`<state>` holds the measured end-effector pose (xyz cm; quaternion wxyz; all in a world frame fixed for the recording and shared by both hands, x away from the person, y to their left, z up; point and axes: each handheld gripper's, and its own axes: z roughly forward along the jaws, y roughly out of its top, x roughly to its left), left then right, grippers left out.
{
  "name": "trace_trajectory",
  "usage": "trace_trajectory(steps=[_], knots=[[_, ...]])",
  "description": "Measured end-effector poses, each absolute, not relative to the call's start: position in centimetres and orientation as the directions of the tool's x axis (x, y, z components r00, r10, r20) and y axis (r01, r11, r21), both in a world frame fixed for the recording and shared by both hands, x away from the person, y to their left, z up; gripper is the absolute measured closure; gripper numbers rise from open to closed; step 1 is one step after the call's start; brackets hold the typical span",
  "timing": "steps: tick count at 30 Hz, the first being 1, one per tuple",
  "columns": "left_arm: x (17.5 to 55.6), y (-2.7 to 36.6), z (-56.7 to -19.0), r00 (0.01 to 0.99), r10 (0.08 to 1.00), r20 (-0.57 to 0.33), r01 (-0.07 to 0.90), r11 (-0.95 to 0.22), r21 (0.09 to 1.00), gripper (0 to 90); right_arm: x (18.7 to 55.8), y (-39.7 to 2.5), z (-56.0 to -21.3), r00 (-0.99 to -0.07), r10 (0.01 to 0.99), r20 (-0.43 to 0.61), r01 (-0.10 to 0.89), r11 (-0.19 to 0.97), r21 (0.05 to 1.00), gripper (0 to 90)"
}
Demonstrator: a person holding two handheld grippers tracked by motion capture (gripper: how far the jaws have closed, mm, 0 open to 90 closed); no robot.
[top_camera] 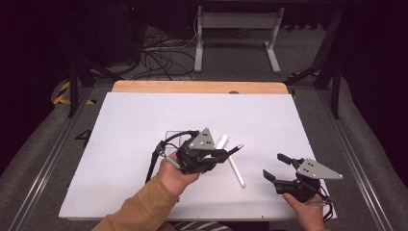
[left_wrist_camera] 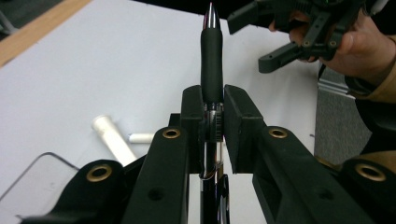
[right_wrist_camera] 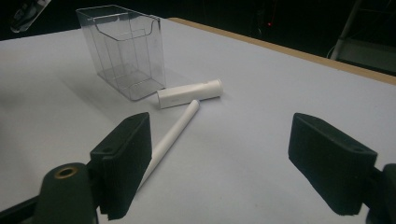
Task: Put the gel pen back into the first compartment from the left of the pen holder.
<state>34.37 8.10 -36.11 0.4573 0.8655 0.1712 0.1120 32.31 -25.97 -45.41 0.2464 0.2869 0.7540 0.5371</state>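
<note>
The left hand-held gripper (top_camera: pixel 222 155) holds a pen (top_camera: pixel 234 149) tight between its 2 jaws. In the left gripper view the pen (left_wrist_camera: pixel 211 65) stands straight out from the jaws, with its black rubber grip and shiny tip pointing away. In the high view the pen's tip points right and a little far, toward the middle of the bench (top_camera: pixel 144 115).

The right hand-held gripper (top_camera: pixel 277 166) is wide open and holds nothing. It sits at the near right of the bench, well apart from the left one.

Between the 2 hand-held grippers lie 2 white things. A long white stick (top_camera: pixel 236 172) lies on the bench with its long side running from far left to near right. A short white tube (top_camera: pixel 221 141) lies just beside its far end. The right hand-held gripper is nearer to the stick's near end, and the stick lies to its left. I think the right one could reach for it next.

A clear plastic box (right_wrist_camera: pixel 122 49) stands upright on the bench. In the right gripper view it stands far behind the short white tube (right_wrist_camera: pixel 189 94), and the long white stick (right_wrist_camera: pixel 170 137) runs from the tube down behind the left jaw. That view shows the box is empty and open at the top. In the high view the left hand-held gripper hides most of the box. The left gripper view shows one corner of the box (left_wrist_camera: pixel 39 179) close below the jaws, so the pen is near it. I think the pen may go into the box.
</note>
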Motion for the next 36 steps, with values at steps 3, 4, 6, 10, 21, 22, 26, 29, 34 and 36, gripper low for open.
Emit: trace_trajectory(steps=[3, 4, 6, 10, 21, 22, 26, 29, 34, 36], knots=[[34.6, 9.0, -35.8, 0.910, 0.414, 0.033, 0.195, -0.495, 0.847, 79.7, 32.3, -26.0, -45.4, -0.714, 0.698, -0.059, 0.171, 0.256, 0.951, 21.9], [34.8, 9.3, -35.7, 0.908, 0.419, 0.029, 0.196, -0.484, 0.853, 79.7, 32.3, -26.0, -45.4, -0.714, 0.698, -0.059, 0.171, 0.256, 0.951, 21.9], [34.9, 9.9, -35.6, 0.902, 0.431, 0.021, 0.200, -0.461, 0.865, 79.7, 32.3, -26.0, -45.4, -0.715, 0.697, -0.061, 0.170, 0.257, 0.951, 21.9], [35.3, 11.1, -35.3, 0.891, 0.453, 0.017, 0.198, -0.423, 0.884, 79.7, 32.3, -26.0, -45.5, -0.715, 0.697, -0.058, 0.171, 0.256, 0.951, 21.9], [36.3, 14.0, -35.1, 0.856, 0.517, 0.000, 0.202, -0.335, 0.920, 79.6, 32.3, -26.0, -45.5, -0.716, 0.696, -0.055, 0.172, 0.252, 0.952, 21.9], [36.4, 14.3, -35.1, 0.853, 0.522, -0.005, 0.206, -0.327, 0.922, 79.7, 32.3, -26.0, -45.5, -0.716, 0.696, -0.056, 0.172, 0.253, 0.952, 21.9], [36.9, 15.3, -35.3, 0.840, 0.543, -0.010, 0.205, -0.301, 0.931, 79.6, 32.3, -26.0, -45.5, -0.716, 0.696, -0.059, 0.171, 0.256, 0.952, 22.0], [37.2, 16.0, -35.4, 0.829, 0.559, -0.023, 0.212, -0.276, 0.938, 79.6, 32.3, -26.0, -45.5, -0.716, 0.695, -0.058, 0.171, 0.256, 0.952, 21.9], [38.0, 17.2, -35.7, 0.813, 0.580, -0.057, 0.233, -0.234, 0.944, 79.6, 32.3, -25.9, -45.5, -0.716, 0.695, -0.055, 0.174, 0.255, 0.951, 21.9], [38.1, 17.6, -35.7, 0.805, 0.590, -0.059, 0.232, -0.222, 0.947, 79.6, 32.3, -25.9, -45.5, -0.717, 0.695, -0.057, 0.173, 0.256, 0.951, 21.9]])
